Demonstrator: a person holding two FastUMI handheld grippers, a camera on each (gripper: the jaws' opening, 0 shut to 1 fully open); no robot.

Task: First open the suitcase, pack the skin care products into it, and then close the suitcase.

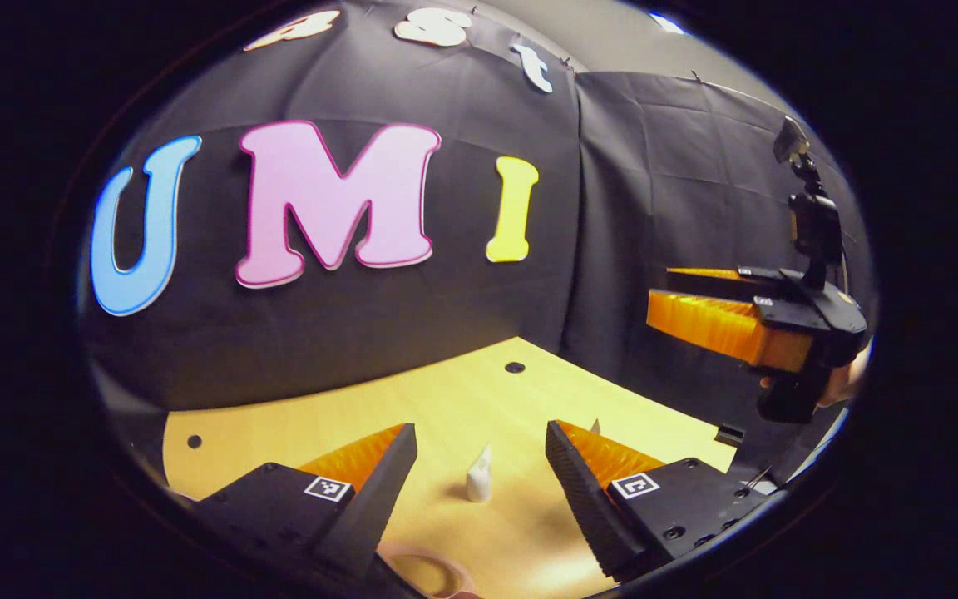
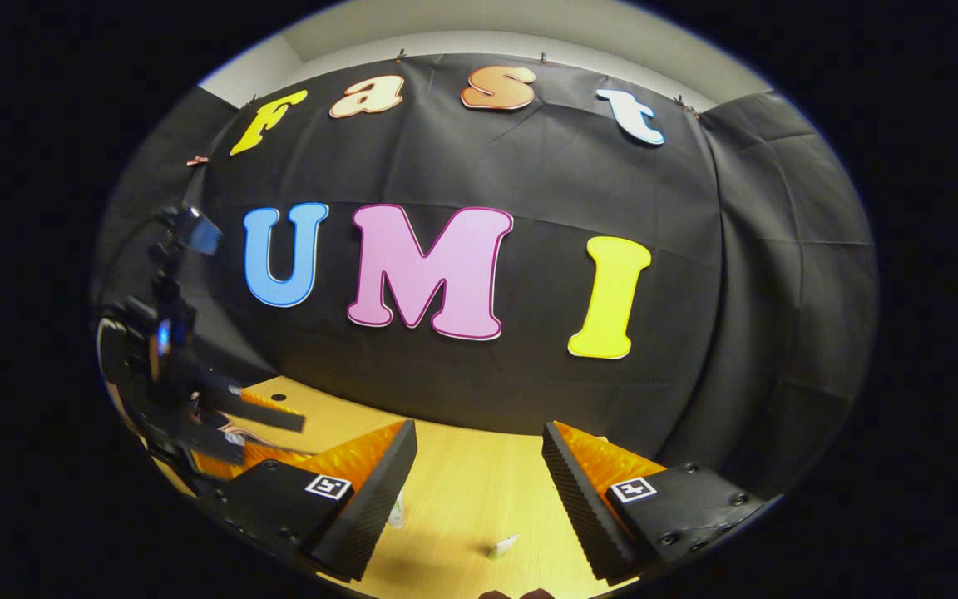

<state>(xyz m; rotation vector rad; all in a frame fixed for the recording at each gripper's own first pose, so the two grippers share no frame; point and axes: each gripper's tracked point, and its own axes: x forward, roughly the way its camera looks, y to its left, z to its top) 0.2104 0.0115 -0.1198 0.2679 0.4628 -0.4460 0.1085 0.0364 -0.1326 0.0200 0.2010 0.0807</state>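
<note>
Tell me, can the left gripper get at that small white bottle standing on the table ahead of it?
Probably yes. The left gripper has its jaws open, and the small white bottle stands upright on the wooden table straight ahead, between the jaws' line, with nothing visibly between them.

No readable text or numbers from here. I see just square black-and-white marker tags (image 1: 328,488) on the claw fingers, coded patterns, no legible characters.

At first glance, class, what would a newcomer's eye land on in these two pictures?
The left gripper is spread wide over the pale wooden table, with a small white bottle standing between its fingers. The right gripper is also open, above a small white tube lying on the table.
</note>
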